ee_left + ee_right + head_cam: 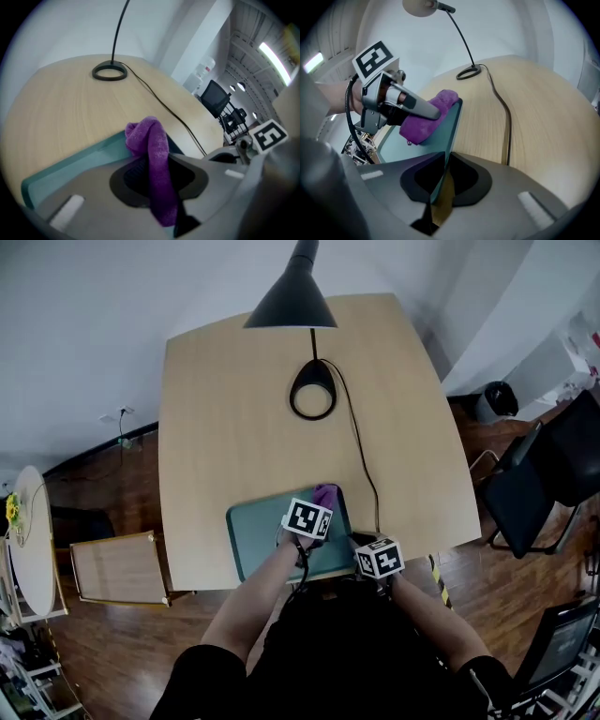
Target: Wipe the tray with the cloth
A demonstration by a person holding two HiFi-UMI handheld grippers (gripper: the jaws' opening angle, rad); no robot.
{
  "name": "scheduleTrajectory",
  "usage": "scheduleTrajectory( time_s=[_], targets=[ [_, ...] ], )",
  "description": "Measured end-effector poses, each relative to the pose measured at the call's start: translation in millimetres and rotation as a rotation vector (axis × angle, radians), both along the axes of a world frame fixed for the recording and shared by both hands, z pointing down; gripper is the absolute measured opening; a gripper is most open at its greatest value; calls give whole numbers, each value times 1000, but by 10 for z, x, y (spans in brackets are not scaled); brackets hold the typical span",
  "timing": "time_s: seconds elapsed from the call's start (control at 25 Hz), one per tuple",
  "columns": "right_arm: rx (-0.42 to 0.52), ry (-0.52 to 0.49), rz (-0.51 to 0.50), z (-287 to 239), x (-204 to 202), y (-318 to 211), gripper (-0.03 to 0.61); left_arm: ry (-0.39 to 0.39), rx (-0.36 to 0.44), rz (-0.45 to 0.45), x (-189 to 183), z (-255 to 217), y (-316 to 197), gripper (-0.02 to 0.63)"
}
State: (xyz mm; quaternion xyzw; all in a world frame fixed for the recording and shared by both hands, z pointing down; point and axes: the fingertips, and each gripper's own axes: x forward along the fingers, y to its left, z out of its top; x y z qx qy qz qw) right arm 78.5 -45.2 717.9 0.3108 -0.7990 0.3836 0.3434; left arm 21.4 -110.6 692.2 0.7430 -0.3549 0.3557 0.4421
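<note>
At the near edge of the table (234, 409), around 6 o'clock in the head view, sits the teal tray (253, 532). The left gripper (157, 180) has its jaws clamped on the purple cloth (149, 140), which sticks out past the tips in a bunched wad. That wad is down on the tray at roughly its 1 o'clock corner, right up against the far rim. The right gripper (440, 180) is at the tray's 5 o'clock corner, with its jaws pinched shut on the thin rim there. The lamp (292, 292) has its ring base at 12 o'clock from the tray, and its cord (361, 456) runs down past the tray's right side at 3 o'clock.
</note>
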Motion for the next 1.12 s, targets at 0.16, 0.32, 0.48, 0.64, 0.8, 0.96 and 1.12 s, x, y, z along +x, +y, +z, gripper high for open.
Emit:
scheduleTrajectory(
  time_s=[0.16,0.32,0.48,0.64,0.8,0.96,1.12],
  targets=[
    [11,16,8,23,-6,7,40,-19,4,-99,-657,-24,291,115],
    [28,24,19,29,-39,0,39,-186,69,-159,-1649,-35,589,117],
    [31,37,34,38,-6,-15,37,-328,62,-241,-2424,-4,894,115],
    [29,49,45,43,25,-86,35,-312,44,-312,-2629,-2,954,115],
    [32,56,57,45,32,-127,35,-348,53,-280,-2587,36,881,115],
    [23,57,65,86,25,-91,34,-325,30,-206,-2388,52,878,110],
    [34,47,65,27,-35,-125,34,-326,42,-171,-2210,54,729,110]
  ],
)
